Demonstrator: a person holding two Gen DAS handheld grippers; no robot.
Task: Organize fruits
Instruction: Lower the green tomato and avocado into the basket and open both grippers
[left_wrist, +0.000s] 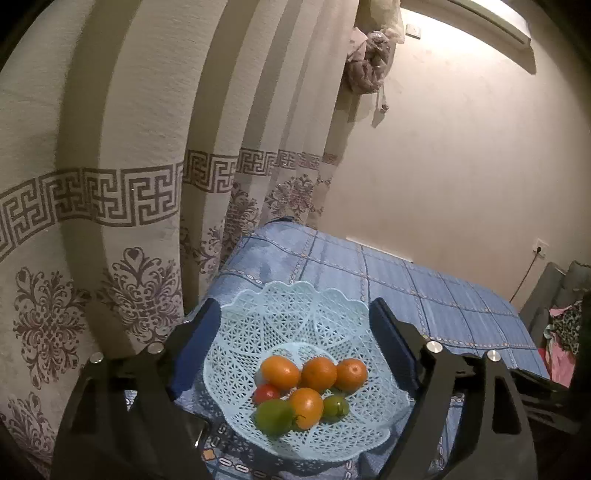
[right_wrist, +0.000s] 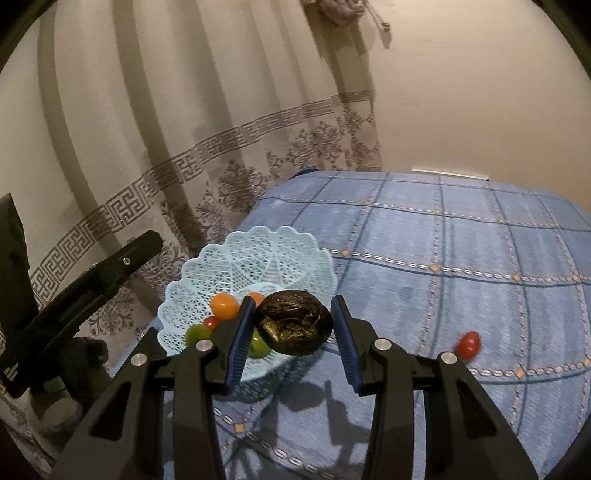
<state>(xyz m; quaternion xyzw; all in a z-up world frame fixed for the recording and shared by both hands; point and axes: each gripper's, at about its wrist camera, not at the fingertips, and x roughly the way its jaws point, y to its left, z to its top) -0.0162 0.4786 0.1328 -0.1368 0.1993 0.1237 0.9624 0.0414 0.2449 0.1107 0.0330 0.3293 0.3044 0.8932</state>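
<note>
A cream wall and a patterned curtain back the blue checked cloth (right_wrist: 461, 240) I'm working over. Just ahead of my left gripper (left_wrist: 293, 314), framed between its wide-spread, empty fingers, sits the pale blue lattice plastic basket (left_wrist: 295, 306), holding round orange fruits (left_wrist: 319, 373), a green one (left_wrist: 273, 415) and a small red one (left_wrist: 266, 393).

Between the fingers of my right gripper (right_wrist: 293, 323) is a dark, wrinkled, round fruit (right_wrist: 293, 321), over the basket's near rim. The left pad looks to be touching it, while a gap shows at the right pad, so the jaws stand partly open and I cannot tell whether the fruit is truly held or already resting on the rim.

That shrivelled skin suggests it is soft and light. I'd take it across its widest middle with gentle pressure, since squeezing hard could crush it.

Well off to my right gripper's right, a small red oval tomato (right_wrist: 468, 344) lies loose on the cloth. It is smooth and likely to roll.
</note>
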